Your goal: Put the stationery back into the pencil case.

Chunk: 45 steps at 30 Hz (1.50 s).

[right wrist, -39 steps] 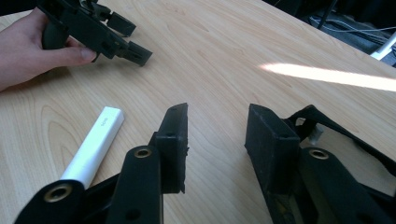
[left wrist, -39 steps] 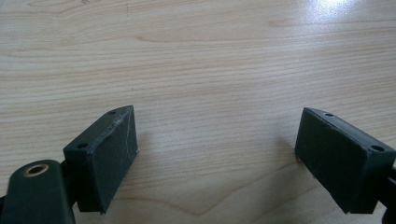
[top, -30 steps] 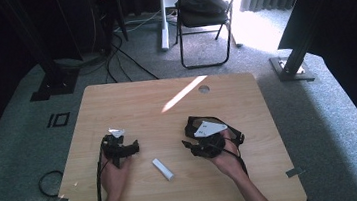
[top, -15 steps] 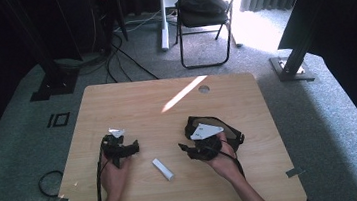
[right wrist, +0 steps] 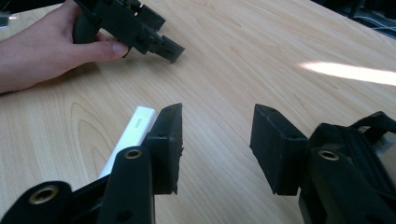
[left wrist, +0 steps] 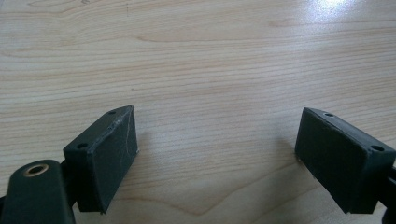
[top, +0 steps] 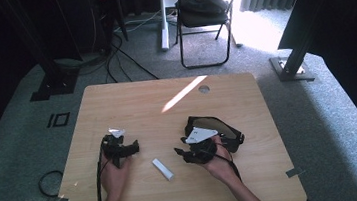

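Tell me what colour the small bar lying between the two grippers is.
White bar, best seen in the right gripper view.

Grey carpet floor [top: 320,131]; black folding chair [top: 202,12]; sunlight streaks the wooden table [top: 116,102].

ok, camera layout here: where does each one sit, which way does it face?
High view: fixed above the person's side, looking forward and down on the table; forearms and both hands enter from the bottom.
Left gripper view: rides the left claw, looking close down at bare wood between its open jaws.
Right gripper view: rides the right claw, looking across the table; open jaws, left hand beyond.
Shared: the white stick in high and right gripper views.
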Each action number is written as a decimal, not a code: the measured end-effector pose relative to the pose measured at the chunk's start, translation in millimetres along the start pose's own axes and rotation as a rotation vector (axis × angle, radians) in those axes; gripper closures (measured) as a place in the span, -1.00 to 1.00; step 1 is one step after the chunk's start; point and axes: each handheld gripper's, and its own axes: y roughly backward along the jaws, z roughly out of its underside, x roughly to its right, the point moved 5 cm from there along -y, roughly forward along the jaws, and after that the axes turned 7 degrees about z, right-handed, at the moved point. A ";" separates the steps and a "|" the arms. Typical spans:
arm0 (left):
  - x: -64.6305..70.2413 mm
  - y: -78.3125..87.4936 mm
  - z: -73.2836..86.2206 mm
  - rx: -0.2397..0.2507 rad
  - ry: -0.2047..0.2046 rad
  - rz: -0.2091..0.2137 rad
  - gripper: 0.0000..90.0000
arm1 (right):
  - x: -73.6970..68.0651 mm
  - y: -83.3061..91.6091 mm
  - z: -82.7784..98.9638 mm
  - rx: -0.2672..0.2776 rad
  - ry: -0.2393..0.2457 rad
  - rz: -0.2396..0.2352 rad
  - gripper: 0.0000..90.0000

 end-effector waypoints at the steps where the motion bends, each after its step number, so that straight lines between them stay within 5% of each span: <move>1: 0.0 0.0 0.0 0.000 0.000 0.000 -0.70 | -1.0 -0.6 0.2 -0.002 0.001 -0.003 0.19; 45: 0.1 -0.1 -0.1 0.002 0.002 0.000 -0.70 | -35.1 -19.3 6.4 -0.042 0.046 -0.077 0.17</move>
